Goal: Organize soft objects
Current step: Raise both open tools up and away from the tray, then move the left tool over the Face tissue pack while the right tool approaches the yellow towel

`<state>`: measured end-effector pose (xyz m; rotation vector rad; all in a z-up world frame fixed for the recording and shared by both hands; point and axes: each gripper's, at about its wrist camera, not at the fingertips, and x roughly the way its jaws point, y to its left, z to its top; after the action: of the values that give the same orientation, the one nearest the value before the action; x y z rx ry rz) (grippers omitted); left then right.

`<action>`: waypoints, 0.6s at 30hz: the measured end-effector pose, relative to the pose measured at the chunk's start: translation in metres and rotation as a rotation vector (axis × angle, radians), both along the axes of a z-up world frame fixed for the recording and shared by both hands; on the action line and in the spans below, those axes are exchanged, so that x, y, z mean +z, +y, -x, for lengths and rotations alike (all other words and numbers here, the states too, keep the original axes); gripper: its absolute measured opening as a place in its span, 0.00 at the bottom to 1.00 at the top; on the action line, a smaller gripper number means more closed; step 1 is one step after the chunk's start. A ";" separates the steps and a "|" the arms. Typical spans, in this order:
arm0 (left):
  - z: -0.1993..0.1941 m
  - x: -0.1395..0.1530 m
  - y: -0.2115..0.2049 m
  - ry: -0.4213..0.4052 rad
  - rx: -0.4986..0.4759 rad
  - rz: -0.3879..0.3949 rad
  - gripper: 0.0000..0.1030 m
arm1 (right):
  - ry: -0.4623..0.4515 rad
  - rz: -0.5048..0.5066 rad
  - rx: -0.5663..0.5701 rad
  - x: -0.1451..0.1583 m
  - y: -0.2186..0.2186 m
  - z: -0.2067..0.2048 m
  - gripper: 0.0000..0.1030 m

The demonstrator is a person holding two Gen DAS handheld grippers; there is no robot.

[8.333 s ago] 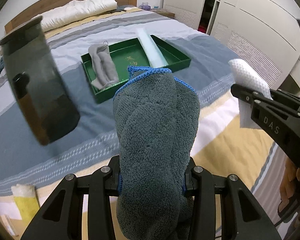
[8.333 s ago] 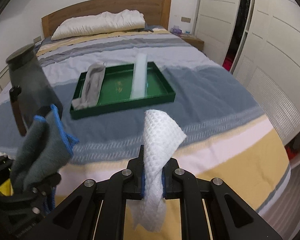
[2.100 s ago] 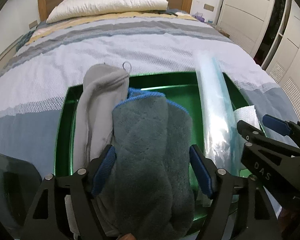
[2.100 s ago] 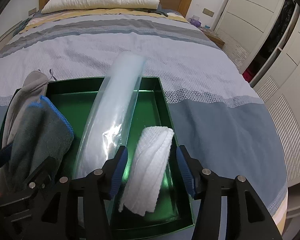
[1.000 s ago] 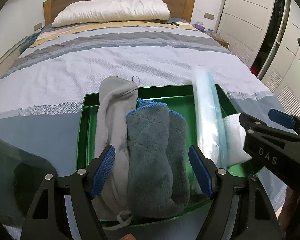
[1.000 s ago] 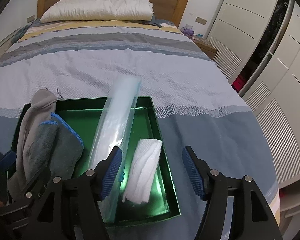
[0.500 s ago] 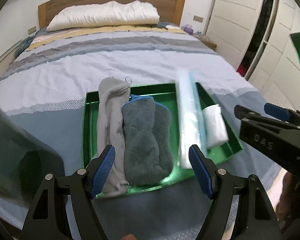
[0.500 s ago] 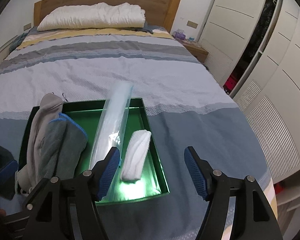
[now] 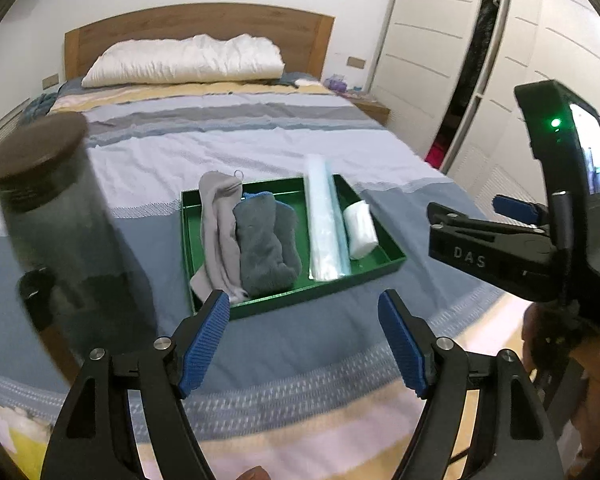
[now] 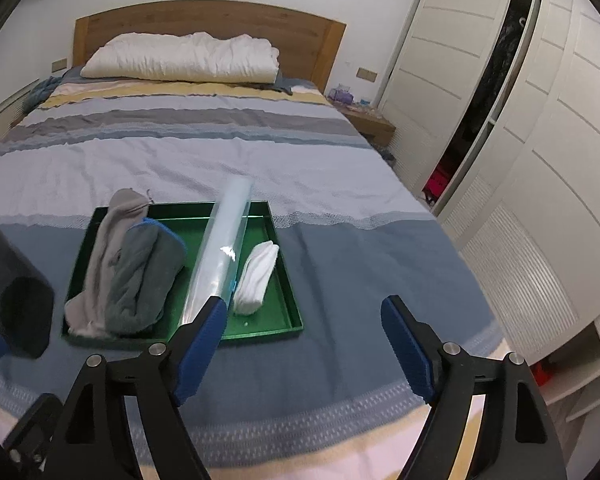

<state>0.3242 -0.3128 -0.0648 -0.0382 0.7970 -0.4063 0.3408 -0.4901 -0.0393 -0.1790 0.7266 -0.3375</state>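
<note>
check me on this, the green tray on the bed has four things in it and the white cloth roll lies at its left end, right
Not quite. The white cloth roll lies at the right end of the green tray, right of the clear plastic roll; the light grey cloth is at the left end. The right wrist view shows it. Four things is correct.

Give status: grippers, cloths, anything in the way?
Left gripper open, empty; right gripper open, empty, jaws just widened. Dark grey towel and white cloth lie in green tray. Dark jar stands near left.
</note>
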 end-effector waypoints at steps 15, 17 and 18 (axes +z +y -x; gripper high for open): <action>0.090 0.020 0.160 -0.078 0.061 -0.082 0.90 | -0.025 -0.108 0.169 0.020 0.104 0.135 0.90; 0.102 0.018 0.187 -0.090 0.086 -0.112 0.90 | -0.015 -0.109 0.206 0.020 0.126 0.151 0.90; 0.108 0.016 0.201 -0.088 0.103 -0.125 0.90 | -0.011 -0.109 0.228 0.020 0.138 0.159 0.90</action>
<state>0.2158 -0.1113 -0.0485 0.0545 0.7287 -0.2586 0.1822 -0.3524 -0.0197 -0.1544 0.7043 -0.0815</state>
